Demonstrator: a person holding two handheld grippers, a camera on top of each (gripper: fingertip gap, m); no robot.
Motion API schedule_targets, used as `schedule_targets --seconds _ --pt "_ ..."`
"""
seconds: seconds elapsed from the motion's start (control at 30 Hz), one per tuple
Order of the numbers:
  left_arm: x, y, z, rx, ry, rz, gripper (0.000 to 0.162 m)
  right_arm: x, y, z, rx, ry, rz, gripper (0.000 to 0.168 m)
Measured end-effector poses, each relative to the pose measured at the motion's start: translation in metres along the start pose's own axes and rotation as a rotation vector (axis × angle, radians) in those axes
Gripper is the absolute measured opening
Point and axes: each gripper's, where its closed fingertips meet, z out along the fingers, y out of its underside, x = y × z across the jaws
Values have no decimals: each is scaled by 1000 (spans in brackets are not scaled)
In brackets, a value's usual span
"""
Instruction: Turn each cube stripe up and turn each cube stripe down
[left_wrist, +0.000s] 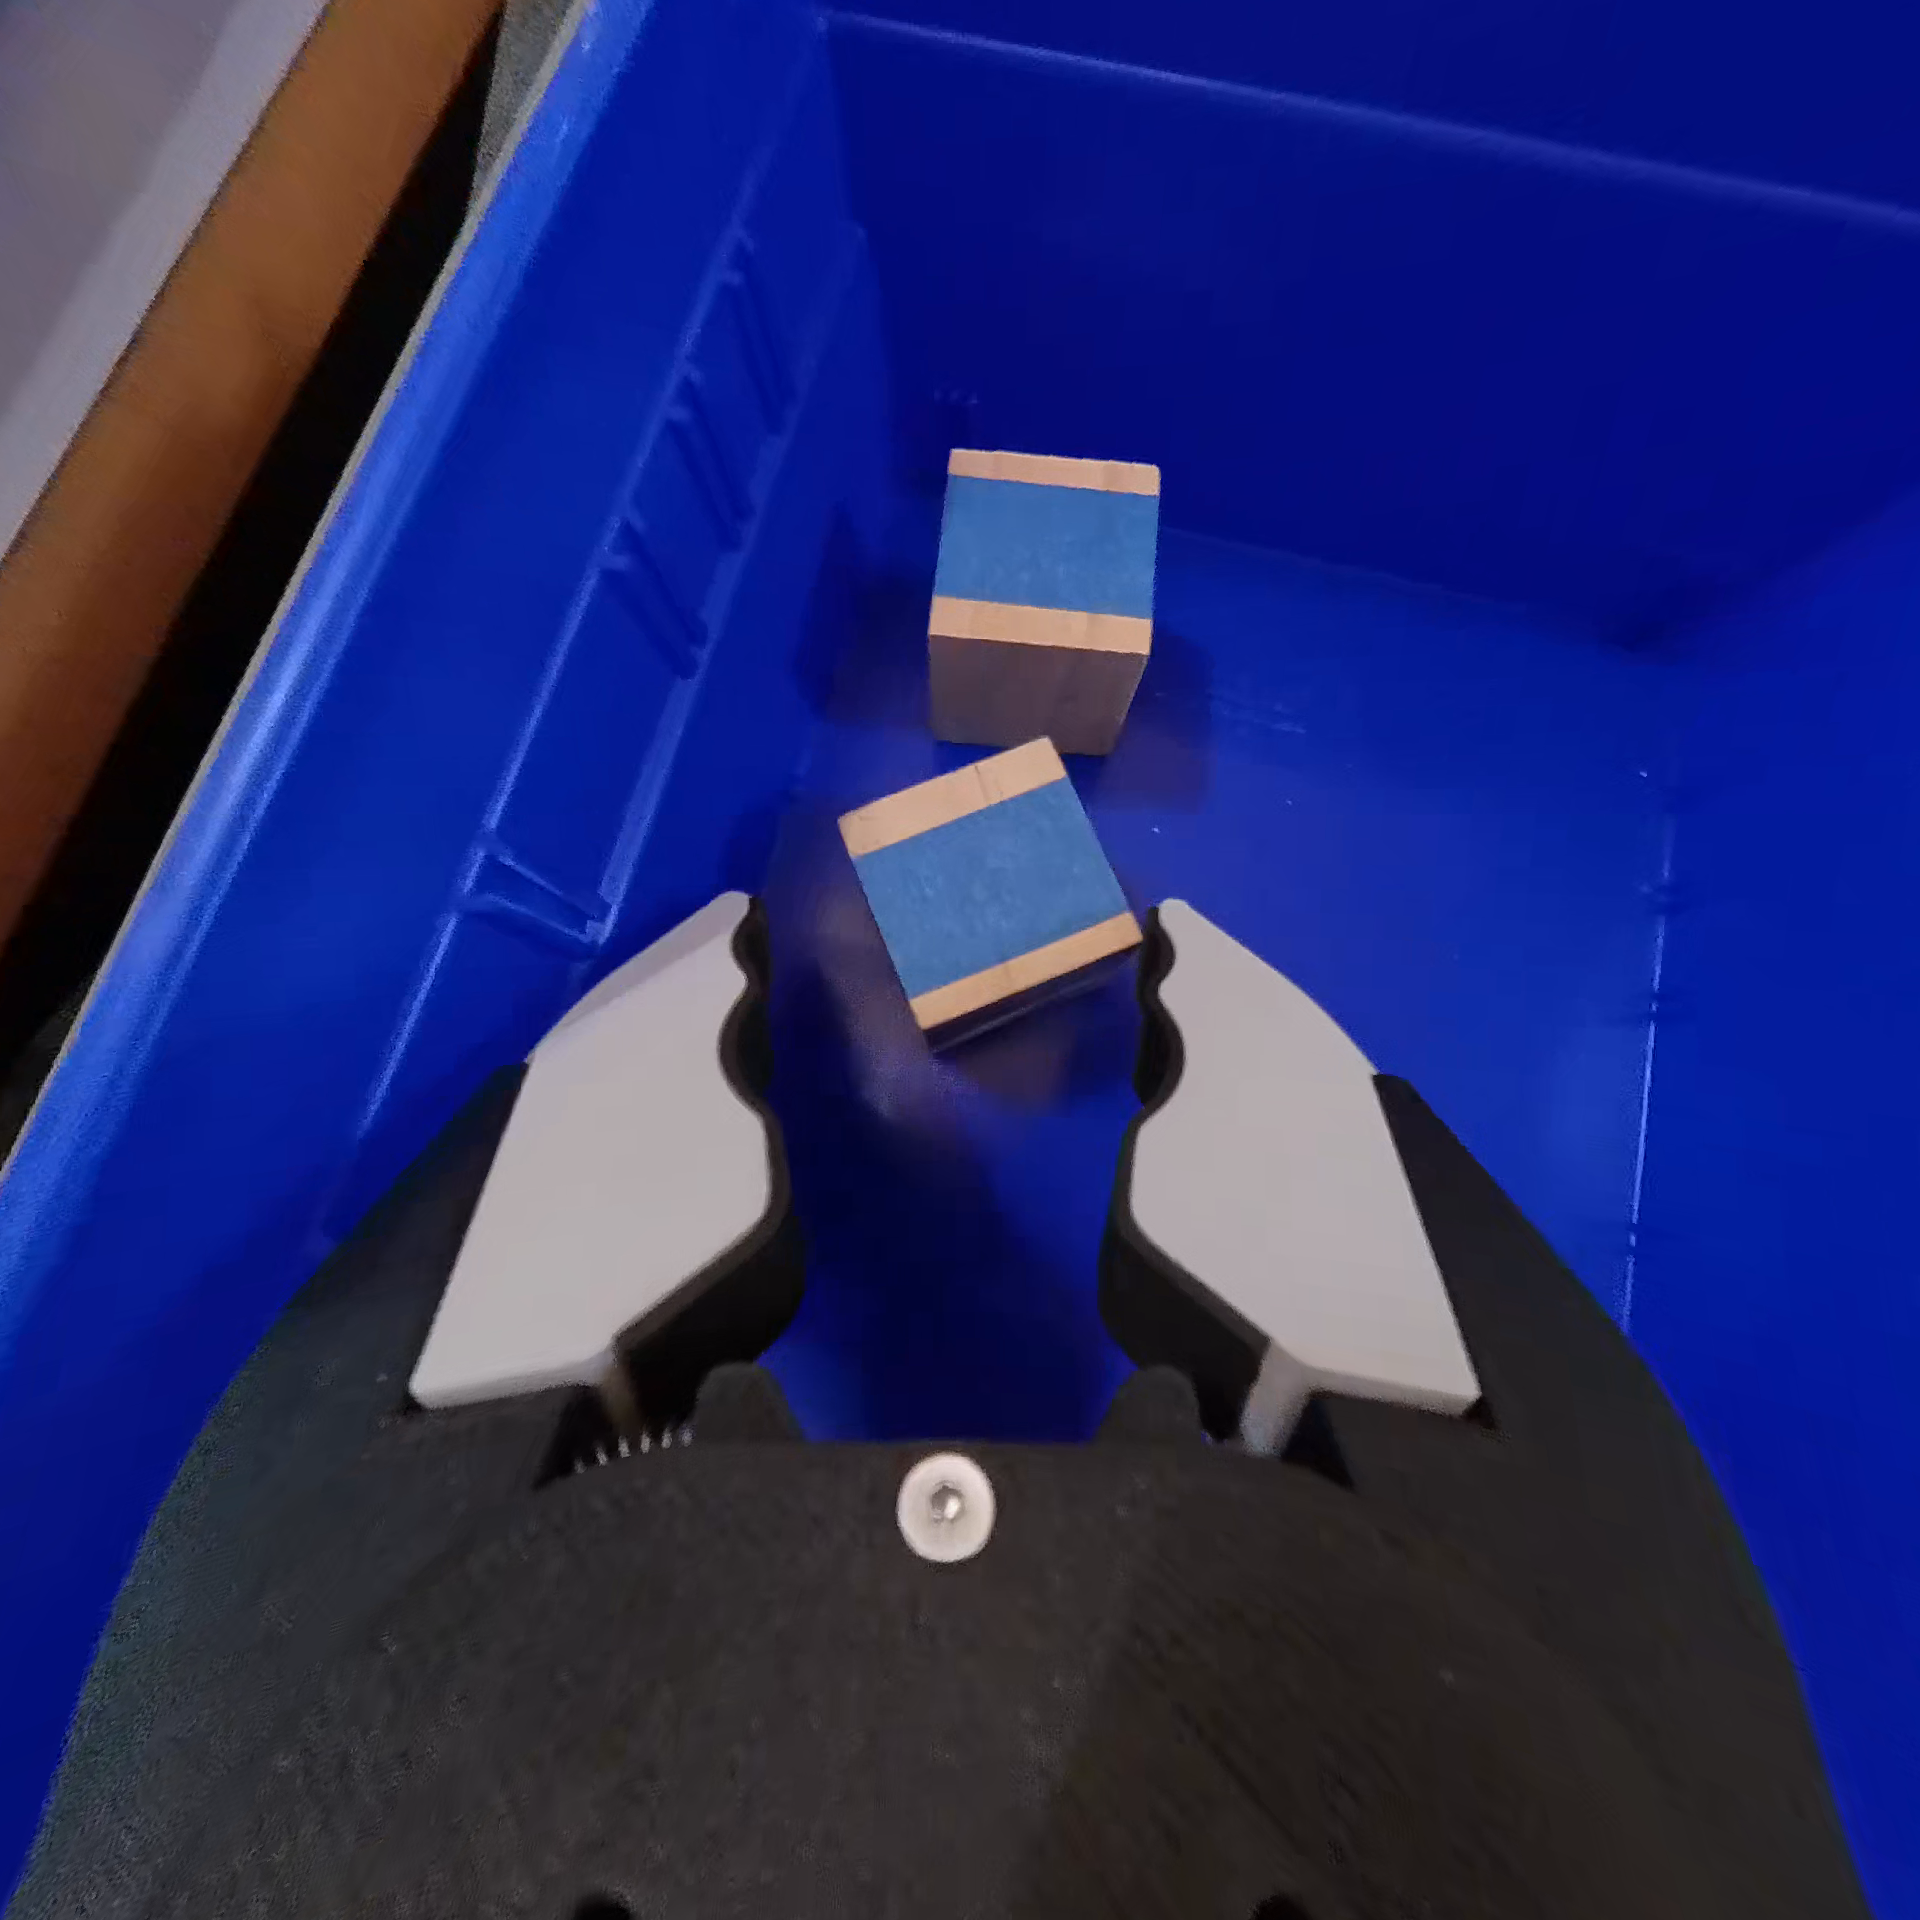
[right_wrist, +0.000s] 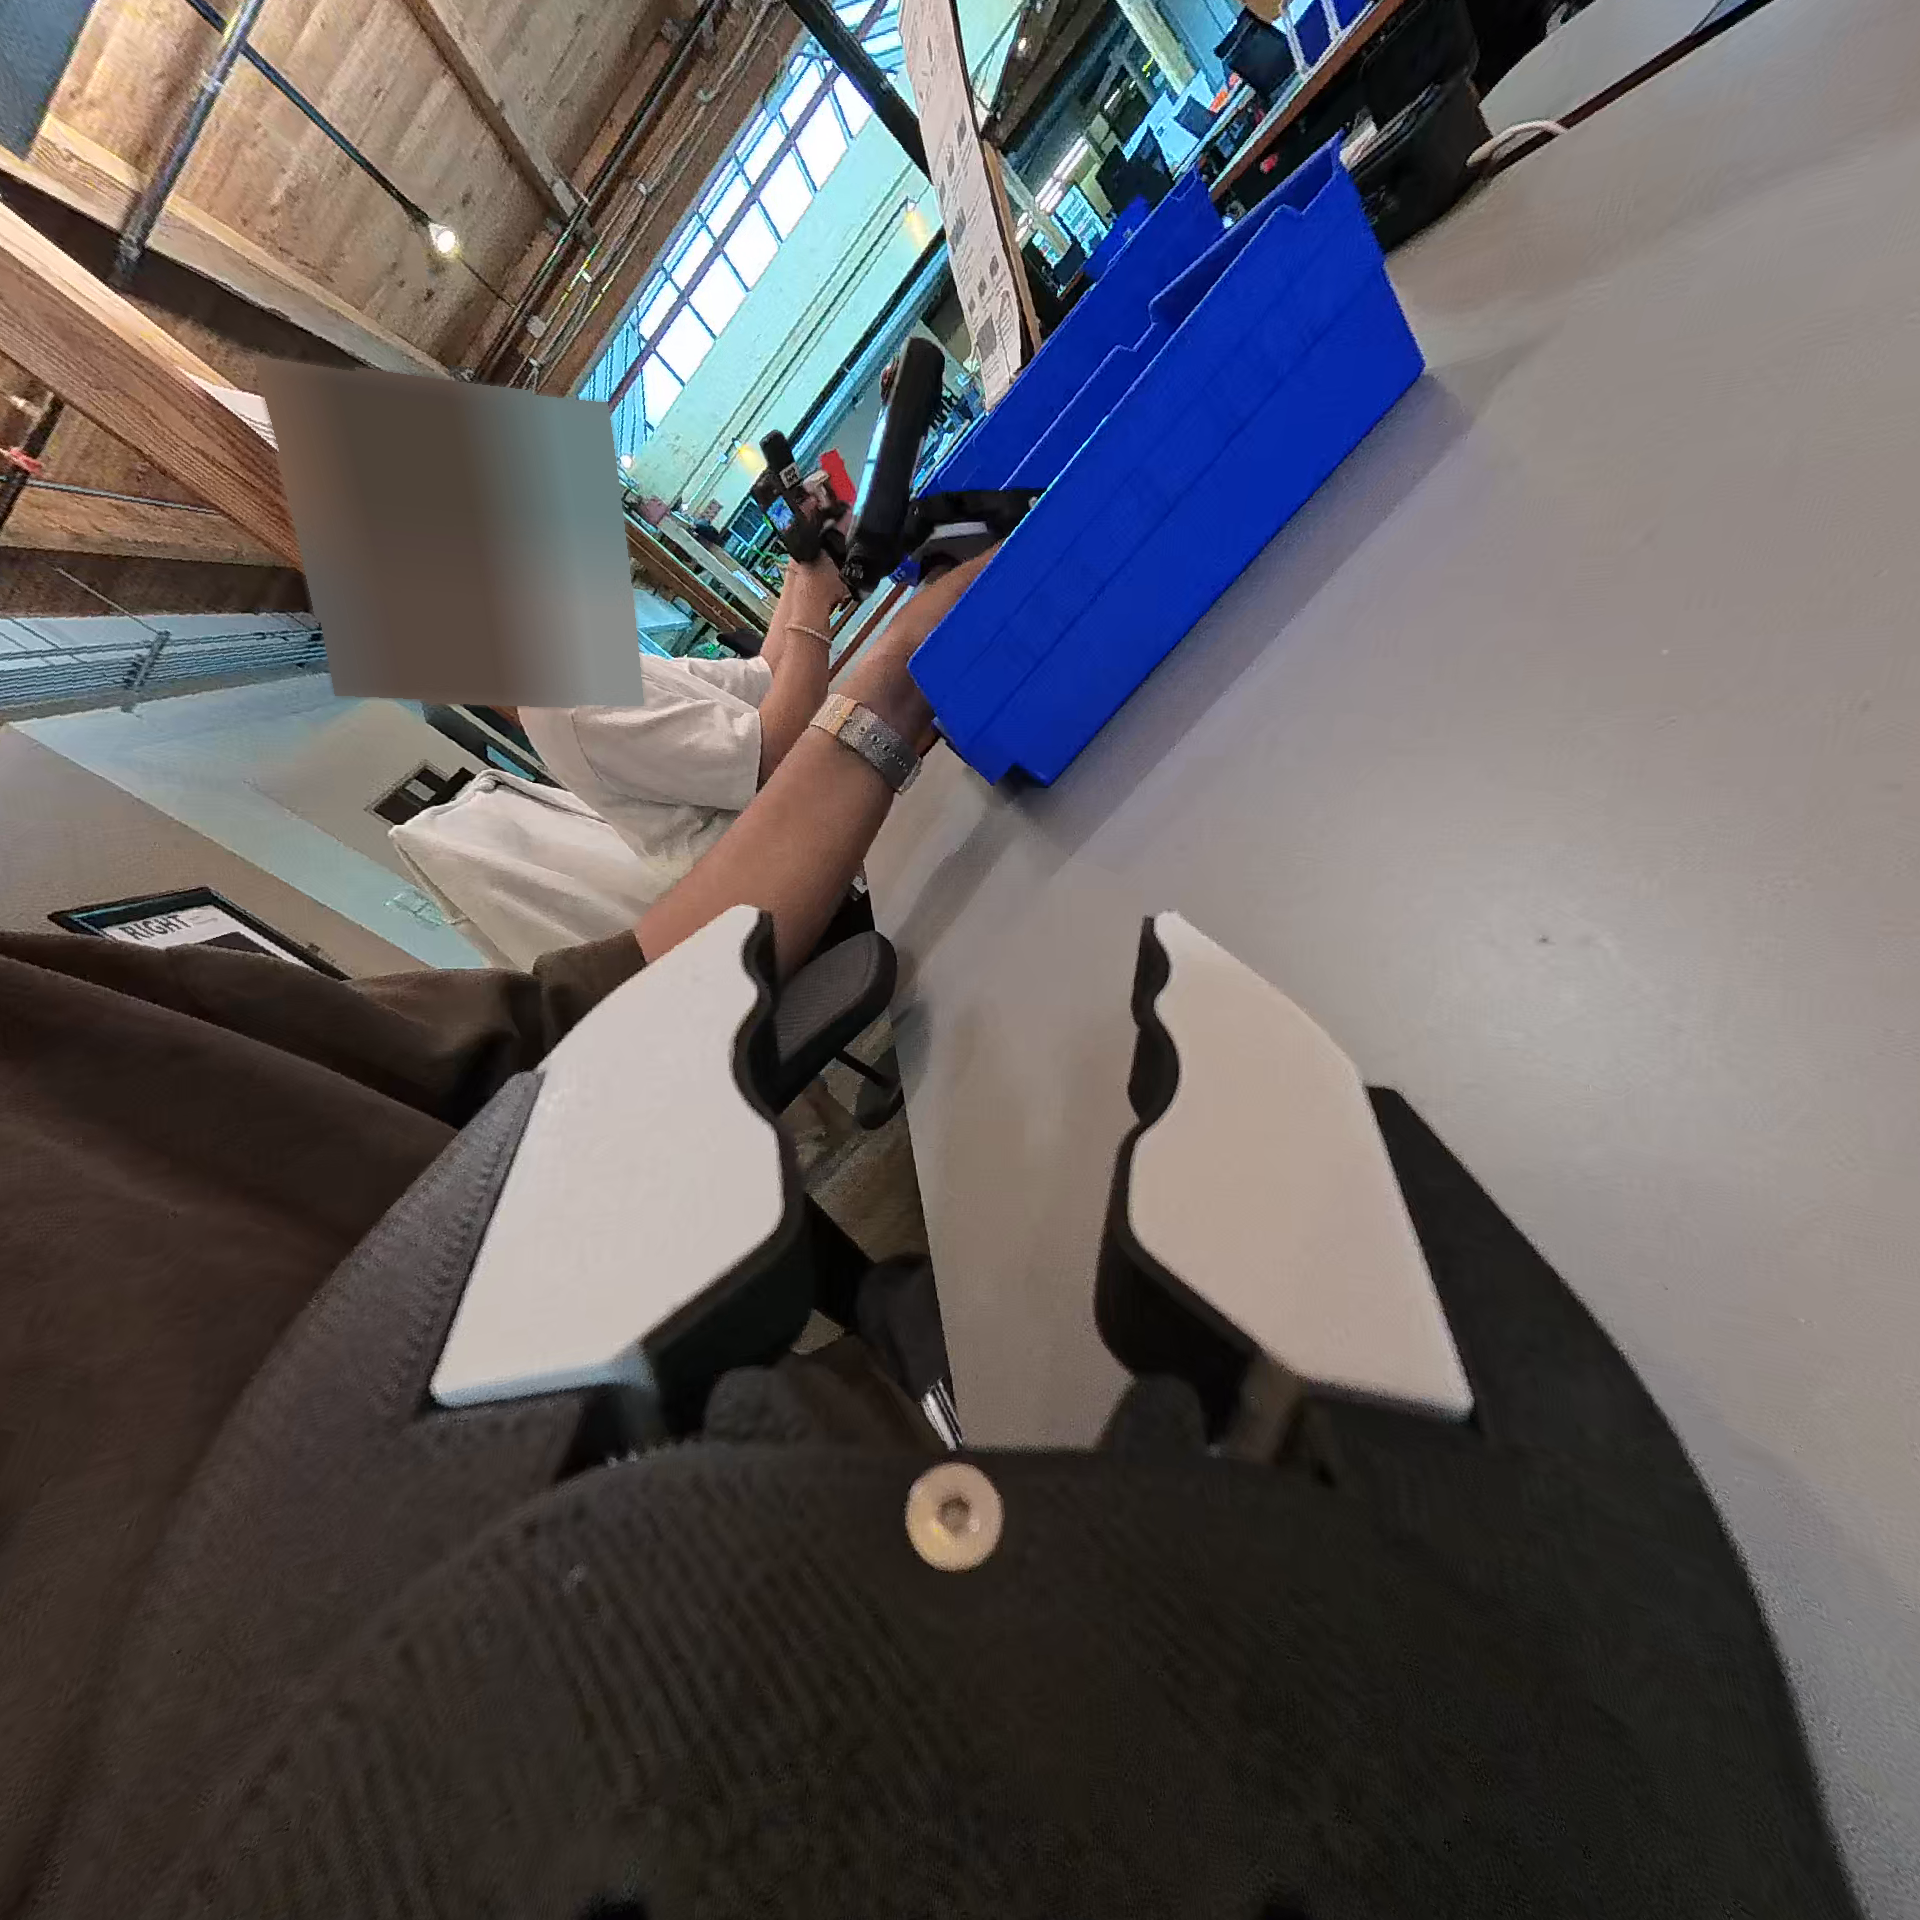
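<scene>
In the left wrist view two wooden cubes lie on the floor of a blue bin (left_wrist: 1351, 935), near its left wall. Both show a blue stripe on top. The near cube (left_wrist: 987, 894) is turned at an angle and sits just ahead of my left gripper (left_wrist: 951, 914), whose fingers are open and empty above it. The far cube (left_wrist: 1044, 582) stands square behind it. My right gripper (right_wrist: 951, 935) is open and empty, tilted sideways over a grey table (right_wrist: 1558, 831), away from the blue bin (right_wrist: 1195, 499). The left gripper's body shows far off inside that bin (right_wrist: 956, 520).
A person's forearm with a grey watch strap (right_wrist: 873, 738) reaches to the bin. A second blue bin (right_wrist: 1091, 301) stands behind the first. The bin's ribbed left wall (left_wrist: 623, 623) is close to the cubes. A brown sleeve (right_wrist: 208, 1091) fills the lower left.
</scene>
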Motion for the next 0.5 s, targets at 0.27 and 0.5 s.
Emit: schedule_targets --seconds 0.27,0.5 --pt "11 -3 7 6 97 -89 50 3 1 1 -4 5 8 66" --pt "44 -67 -53 301 394 -249 46 8 -2 -1 -5 17 9 66"
